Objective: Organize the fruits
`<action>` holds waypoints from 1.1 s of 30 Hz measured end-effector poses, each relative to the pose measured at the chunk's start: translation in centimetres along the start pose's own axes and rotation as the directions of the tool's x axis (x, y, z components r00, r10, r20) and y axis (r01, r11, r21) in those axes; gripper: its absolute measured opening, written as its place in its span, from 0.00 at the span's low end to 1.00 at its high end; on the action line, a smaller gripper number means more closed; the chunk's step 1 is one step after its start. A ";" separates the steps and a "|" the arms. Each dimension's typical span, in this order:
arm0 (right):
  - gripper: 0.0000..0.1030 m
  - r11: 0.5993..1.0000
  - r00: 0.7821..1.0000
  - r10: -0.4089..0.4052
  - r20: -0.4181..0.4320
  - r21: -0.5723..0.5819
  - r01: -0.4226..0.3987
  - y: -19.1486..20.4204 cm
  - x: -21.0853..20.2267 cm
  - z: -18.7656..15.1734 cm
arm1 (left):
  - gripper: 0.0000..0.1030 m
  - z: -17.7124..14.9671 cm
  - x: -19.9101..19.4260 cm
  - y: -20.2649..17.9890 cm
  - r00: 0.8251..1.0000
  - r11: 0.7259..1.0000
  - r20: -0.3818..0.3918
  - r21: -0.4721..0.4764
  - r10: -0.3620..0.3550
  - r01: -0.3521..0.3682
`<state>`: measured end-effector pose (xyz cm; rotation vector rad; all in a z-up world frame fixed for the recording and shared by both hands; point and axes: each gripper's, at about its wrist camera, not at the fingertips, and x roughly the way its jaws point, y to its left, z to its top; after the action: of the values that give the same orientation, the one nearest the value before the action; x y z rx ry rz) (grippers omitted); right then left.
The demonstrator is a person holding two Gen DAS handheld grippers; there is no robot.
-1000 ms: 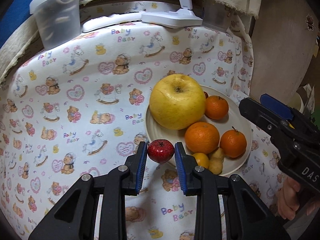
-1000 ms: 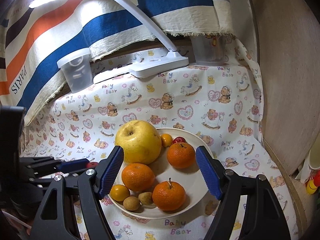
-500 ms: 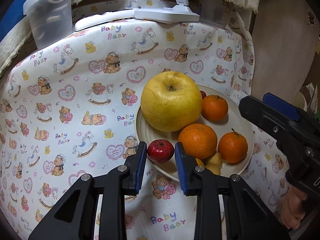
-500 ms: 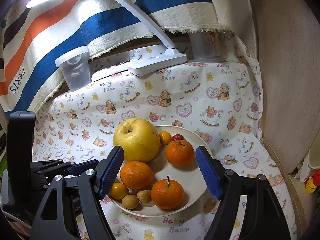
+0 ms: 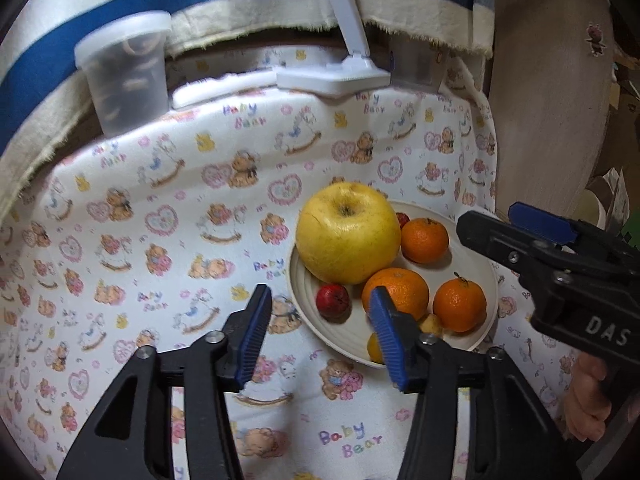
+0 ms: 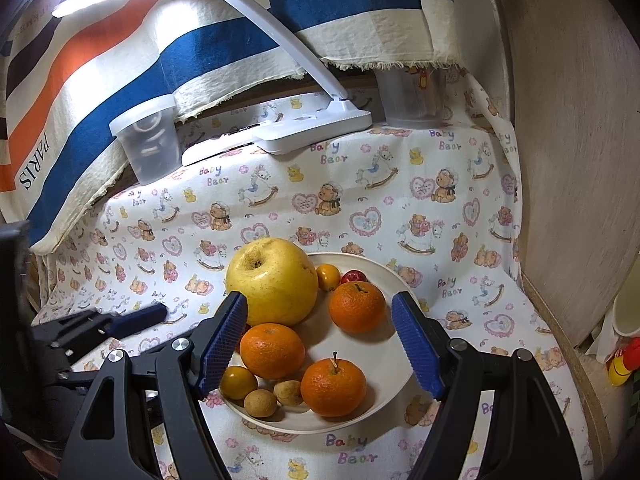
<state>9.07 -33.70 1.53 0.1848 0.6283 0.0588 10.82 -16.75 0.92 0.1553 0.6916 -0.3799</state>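
Surface: we see a desk covered by a white cloth printed with teddy bears, hearts and "Baby Bear" lettering (image 6: 280, 208); cloth hangs over the right edge.
Plate: round cream plate (image 6: 404, 360) at the near right of the desk, full of fruit.
Fruit: large yellow apple (image 5: 347, 233) at the plate's back left, three oranges (image 5: 396, 292) beside it, small brown and yellow round fruits at the front rim.
Small red fruit: small dark red round fruit (image 5: 333, 300) lies on the plate's left edge, touching the apple's underside side; we see it free, no pad on it.
Left hand-held gripper (image 5: 320, 336): jaws opening, blue pads apart, red fruit just beyond them, nothing pinched.
Right hand-held gripper (image 6: 320, 344): jaws wide, hanging over the plate, empty; a hand (image 5: 588, 404) holds its handle.
Back of desk: white folding desk lamp (image 6: 316, 128), lit; frosted lidded plastic tub (image 6: 146, 140) at left; clear cup (image 6: 412, 96) at right.
Room: striped blue, orange and cream fabric (image 6: 160, 52) reading "PARIS" hangs behind; pale wooden panel (image 6: 576, 128) on the right.
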 end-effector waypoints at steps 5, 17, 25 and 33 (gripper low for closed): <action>0.74 1.000 0.999 -0.021 0.030 0.004 0.021 -0.2 -0.5 0.2 | 0.89 -0.2 -2.7 1.2 0.988 0.999 0.150 0.008 0.042 -0.043; 0.85 0.993 0.978 -0.112 0.176 0.042 0.106 -1.7 -3.1 1.2 | 0.99 -1.2 -6.8 4.6 0.929 0.996 0.360 -0.054 0.087 -0.073; 0.86 0.980 0.970 -0.150 0.190 -0.104 0.171 1.0 -1.3 -0.4 | 0.99 -2.5 -5.7 5.6 0.920 0.995 0.378 -0.050 0.101 -0.088; 0.99 0.981 0.948 -0.102 0.301 -0.129 0.147 3.0 -2.1 -2.2 | 0.99 -3.3 -5.2 5.3 0.920 0.995 0.380 -0.039 0.096 -0.088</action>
<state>6.11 -30.66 1.54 0.0056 0.3352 -0.0437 7.24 -9.49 1.84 0.0889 0.3011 -0.3008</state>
